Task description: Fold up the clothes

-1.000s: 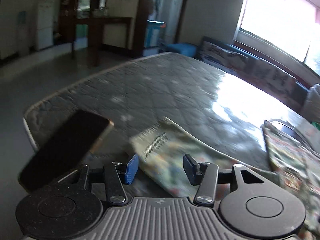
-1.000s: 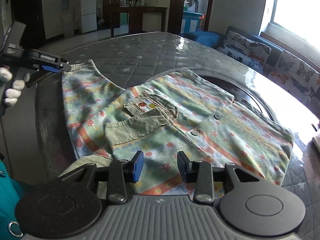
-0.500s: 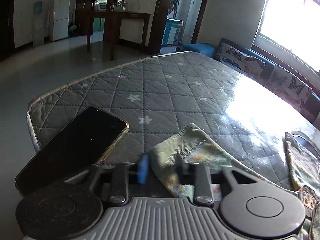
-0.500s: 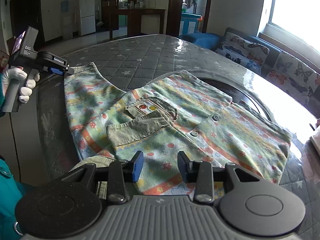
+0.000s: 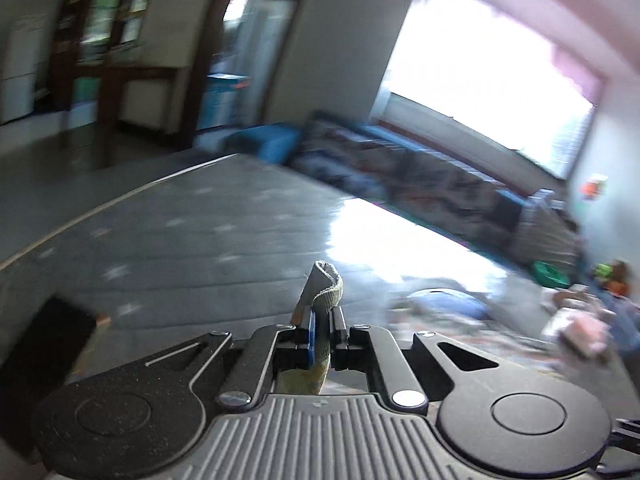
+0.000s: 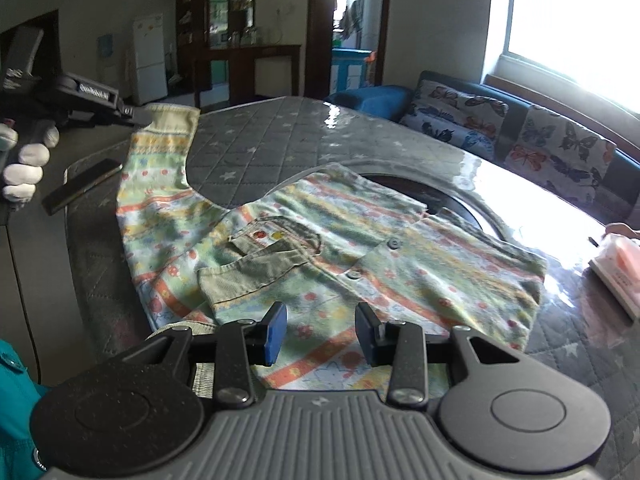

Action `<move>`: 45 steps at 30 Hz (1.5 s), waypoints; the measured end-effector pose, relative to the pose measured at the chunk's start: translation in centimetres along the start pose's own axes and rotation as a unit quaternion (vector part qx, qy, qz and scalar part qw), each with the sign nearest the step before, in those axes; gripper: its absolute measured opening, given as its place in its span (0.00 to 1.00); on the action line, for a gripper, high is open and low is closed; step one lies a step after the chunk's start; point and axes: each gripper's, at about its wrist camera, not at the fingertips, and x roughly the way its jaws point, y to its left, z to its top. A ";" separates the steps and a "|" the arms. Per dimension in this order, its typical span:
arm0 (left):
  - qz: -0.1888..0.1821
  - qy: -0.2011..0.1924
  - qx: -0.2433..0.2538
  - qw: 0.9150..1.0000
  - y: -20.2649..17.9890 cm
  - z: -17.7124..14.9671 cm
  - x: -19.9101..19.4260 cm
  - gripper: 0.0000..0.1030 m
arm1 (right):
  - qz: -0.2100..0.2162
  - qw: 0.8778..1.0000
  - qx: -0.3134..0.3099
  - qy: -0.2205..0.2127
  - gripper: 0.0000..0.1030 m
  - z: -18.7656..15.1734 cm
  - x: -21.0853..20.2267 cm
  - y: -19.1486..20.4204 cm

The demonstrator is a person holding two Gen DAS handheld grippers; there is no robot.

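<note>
Pinching the shirt's sleeve cuff (image 5: 325,280), the left gripper (image 5: 323,330) lifts it off the quilted counter (image 6: 280,136); the right gripper (image 6: 322,334) hovers, fingers spread, over the patterned shirt (image 6: 360,248) lying flat.

White lettering runs along the side of the left tongs (image 6: 136,114) in the right wrist view, but it is too small and blurred to read. The packet (image 6: 618,268) at the right edge carries faint print, also unreadable. The left wrist view is motion-blurred, and no text can be made out there.
</note>
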 end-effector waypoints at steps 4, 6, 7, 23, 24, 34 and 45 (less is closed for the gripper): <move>-0.083 0.000 0.022 0.996 -4.4 0.4 -0.7 0.07 | -0.012 1.000 0.016 -0.010 0.37 -0.8 -1.2 -0.7; -0.125 0.006 0.030 0.992 -6.4 0.3 -0.7 0.07 | -0.018 0.999 0.026 -0.013 0.37 -1.3 -1.6 -1.2; -0.145 0.011 0.035 0.989 -7.5 0.1 -0.6 0.07 | -0.021 0.999 0.031 -0.015 0.37 -1.5 -1.9 -1.4; -0.282 0.154 0.163 0.933 -15.7 -8.4 3.2 0.14 | -0.066 0.992 0.110 -0.013 0.37 -4.6 -4.1 -5.0; -0.283 0.159 0.165 0.931 -15.3 -8.6 3.2 0.14 | -0.065 0.991 0.114 -0.013 0.37 -4.6 -4.1 -5.2; -0.220 0.140 0.205 0.943 -9.2 -8.3 1.6 0.31 | -0.036 0.987 0.153 -0.008 0.37 -4.1 -2.7 -6.0; -0.134 0.162 0.218 0.953 -2.9 -10.2 -0.2 0.49 | -0.015 0.988 0.149 0.043 0.36 -4.5 -0.1 -4.9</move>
